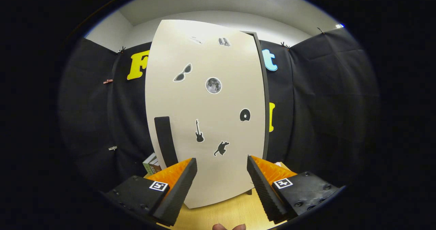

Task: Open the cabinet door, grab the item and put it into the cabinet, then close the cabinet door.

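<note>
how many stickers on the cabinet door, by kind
On the cabinet door, ahead of the open tool:
sunglasses: 1
moon: 1
record disc: 1
guitar: 1
animal: 1
unclear ones near the top: 2
total: 7

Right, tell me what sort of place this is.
Likely a staged recording booth, not a real home: black cloth walls clipped up around a wooden tabletop, with a small sticker-covered cabinet set on it. The gripper is open just before the cabinet's door.
</note>
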A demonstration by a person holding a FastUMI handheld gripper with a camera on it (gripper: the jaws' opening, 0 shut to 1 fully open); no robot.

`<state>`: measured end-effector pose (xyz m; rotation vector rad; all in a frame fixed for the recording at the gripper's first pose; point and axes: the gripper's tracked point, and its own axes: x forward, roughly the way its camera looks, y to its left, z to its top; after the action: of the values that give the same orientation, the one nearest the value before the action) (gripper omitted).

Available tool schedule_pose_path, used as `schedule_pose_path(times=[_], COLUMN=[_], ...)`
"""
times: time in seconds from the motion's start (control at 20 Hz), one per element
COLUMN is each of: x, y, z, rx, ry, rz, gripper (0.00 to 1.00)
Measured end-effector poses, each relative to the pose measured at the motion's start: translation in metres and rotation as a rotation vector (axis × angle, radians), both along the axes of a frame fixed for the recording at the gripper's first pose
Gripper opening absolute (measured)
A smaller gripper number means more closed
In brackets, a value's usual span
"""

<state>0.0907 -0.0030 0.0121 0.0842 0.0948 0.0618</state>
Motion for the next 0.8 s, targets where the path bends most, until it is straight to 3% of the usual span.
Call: schedule_pose_path(times=[0.8], x=[0.0004], y=[-0.0049], z=[0.0003], rx=[-0.012], ry=[-0.012], rz=[-0.024], gripper=[0.96])
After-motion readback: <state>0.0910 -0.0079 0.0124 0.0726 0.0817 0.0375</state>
